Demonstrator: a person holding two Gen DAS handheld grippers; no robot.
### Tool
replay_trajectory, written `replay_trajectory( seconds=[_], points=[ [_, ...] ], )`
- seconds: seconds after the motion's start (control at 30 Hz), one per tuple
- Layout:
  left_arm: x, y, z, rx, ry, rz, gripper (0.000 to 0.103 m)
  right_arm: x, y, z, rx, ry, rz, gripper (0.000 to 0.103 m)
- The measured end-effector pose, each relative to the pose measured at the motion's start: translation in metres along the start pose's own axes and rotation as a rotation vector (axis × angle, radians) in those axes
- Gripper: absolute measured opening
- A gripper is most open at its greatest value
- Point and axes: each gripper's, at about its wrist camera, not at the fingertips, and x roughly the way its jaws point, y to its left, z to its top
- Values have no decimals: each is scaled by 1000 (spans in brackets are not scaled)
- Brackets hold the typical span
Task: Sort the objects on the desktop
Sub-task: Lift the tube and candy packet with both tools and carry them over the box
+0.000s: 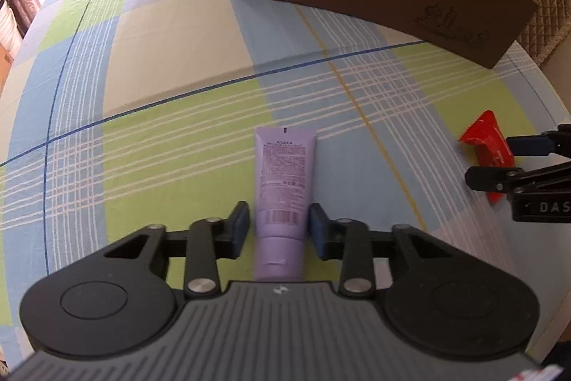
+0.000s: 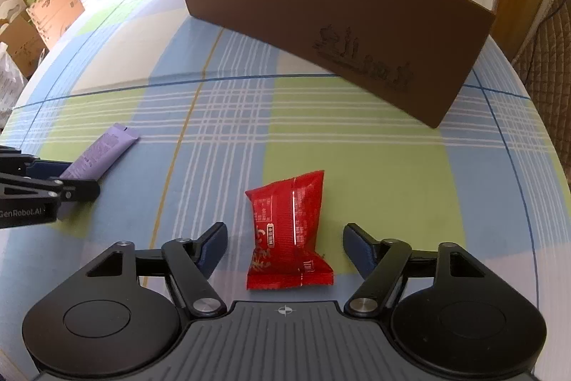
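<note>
With both picks lined up, you are at the grasp step. Your left gripper (image 1: 279, 226) straddles the purple tube (image 1: 283, 184) lying flat on the bench (image 1: 178, 59), pads just beside it, not clamped: close next. Your right gripper (image 2: 284, 247) gapes wide around the red sachet (image 2: 288, 231); narrow it, then carry to the brown box (image 2: 339, 24) at the far side.
</note>
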Motion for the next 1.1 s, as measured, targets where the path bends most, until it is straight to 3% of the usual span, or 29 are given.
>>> replay_trajectory(
  seconds=[0.03, 0.1, 0.13, 0.43, 1.1],
  points=[
    [0, -1, 0, 4, 1, 3, 27, -1, 1, 0, -5, -6, -3, 59],
    [-1, -3, 0, 15, 2, 3, 27, -2, 3, 0, -23, -10, -12, 35],
    [-1, -4, 0, 17, 5, -2, 27, -2, 4, 1, -31, -9, -14, 30],
    [-5, -10, 0, 18, 24, -32, 27, -11, 6, -4, 1, 17, 37, 27],
    [-35, -8, 11, 20, -50, -60, 26, -48, 1, 12, 28, -63, 107, 27]
  ],
)
